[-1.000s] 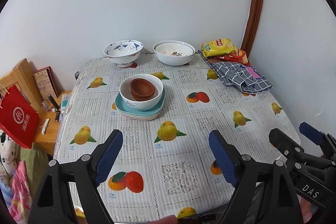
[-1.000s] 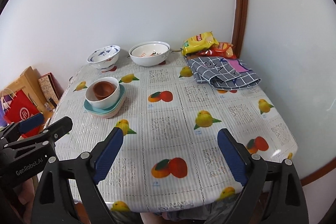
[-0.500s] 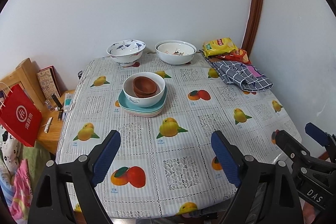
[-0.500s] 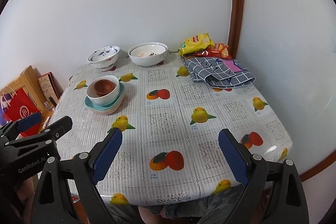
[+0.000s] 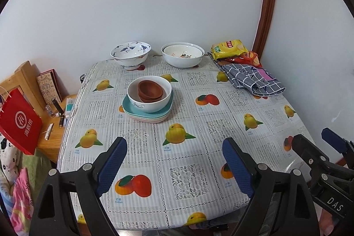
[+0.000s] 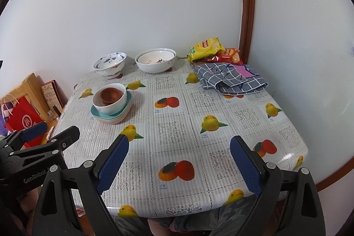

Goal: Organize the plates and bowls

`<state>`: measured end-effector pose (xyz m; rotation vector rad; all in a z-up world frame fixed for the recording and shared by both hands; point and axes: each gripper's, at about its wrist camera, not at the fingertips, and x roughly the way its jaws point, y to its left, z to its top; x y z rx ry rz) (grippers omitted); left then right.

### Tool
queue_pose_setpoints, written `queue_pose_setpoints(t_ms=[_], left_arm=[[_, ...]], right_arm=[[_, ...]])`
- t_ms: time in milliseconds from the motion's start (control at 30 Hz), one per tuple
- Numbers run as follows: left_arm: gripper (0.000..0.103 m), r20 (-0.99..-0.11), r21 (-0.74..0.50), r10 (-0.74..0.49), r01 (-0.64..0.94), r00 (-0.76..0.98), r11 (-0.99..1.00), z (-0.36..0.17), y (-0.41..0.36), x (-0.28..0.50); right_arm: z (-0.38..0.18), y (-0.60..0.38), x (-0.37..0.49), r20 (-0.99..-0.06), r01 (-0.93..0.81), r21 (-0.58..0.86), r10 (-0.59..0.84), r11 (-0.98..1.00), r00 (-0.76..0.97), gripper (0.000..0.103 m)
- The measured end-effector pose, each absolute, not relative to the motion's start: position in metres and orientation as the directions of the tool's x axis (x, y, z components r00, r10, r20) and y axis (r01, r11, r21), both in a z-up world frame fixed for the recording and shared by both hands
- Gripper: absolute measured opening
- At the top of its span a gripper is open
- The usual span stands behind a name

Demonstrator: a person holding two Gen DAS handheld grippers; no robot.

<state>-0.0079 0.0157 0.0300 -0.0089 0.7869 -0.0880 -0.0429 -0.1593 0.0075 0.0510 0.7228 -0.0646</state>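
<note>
Brown wooden bowls nest inside a white bowl, which rests on stacked teal and pink plates left of the table's middle. At the far edge stand a blue-patterned bowl and a wide white bowl. My left gripper hangs open over the near edge, nothing between its fingers. My right gripper is open too, empty, beside it.
The table wears a fruit-print cloth. Snack bags and a folded checked cloth lie at the far right corner. A low wooden stand with a red paper bag sits left of the table. Walls close the far and right sides.
Both views have pulled back slightly from the table, so more of its near edge shows. The dishes stay put and both grippers stay open.
</note>
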Motion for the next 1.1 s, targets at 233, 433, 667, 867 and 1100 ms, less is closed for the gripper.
queue_pose_setpoints(t_ms=[233,433,667,867,1100], left_arm=[[0.088,-0.706,-0.042,-0.084,0.076,0.704,0.996,0.0306,0.0165,-0.0077],[0.088,-0.704,-0.043,-0.084,0.076,0.705,0.996,0.0316,0.0167,-0.0081],[0.088,-0.7,-0.043,-0.084,0.076,0.709,0.996,0.0337,0.0178,-0.0089],[0.088,-0.698,-0.041,-0.088,0.083,0.711,0.996,0.0361,0.0177,-0.0104],[0.088,-0.696,-0.042,-0.09,0.085,0.712,0.996,0.0369,0.0173,-0.0113]], right_arm=[[0.0072,-0.1557,-0.0431,-0.662,0.069,0.023,-0.037,0.997,0.749,0.092],[0.0095,-0.153,-0.0441,-0.657,0.067,0.021,-0.036,0.998,0.753,0.092],[0.0114,-0.1517,-0.0461,-0.653,0.063,0.019,-0.035,0.998,0.756,0.092],[0.0127,-0.1525,-0.0466,-0.651,0.066,0.024,-0.035,0.998,0.758,0.092],[0.014,-0.1518,-0.0472,-0.648,0.065,0.026,-0.033,0.998,0.761,0.092]])
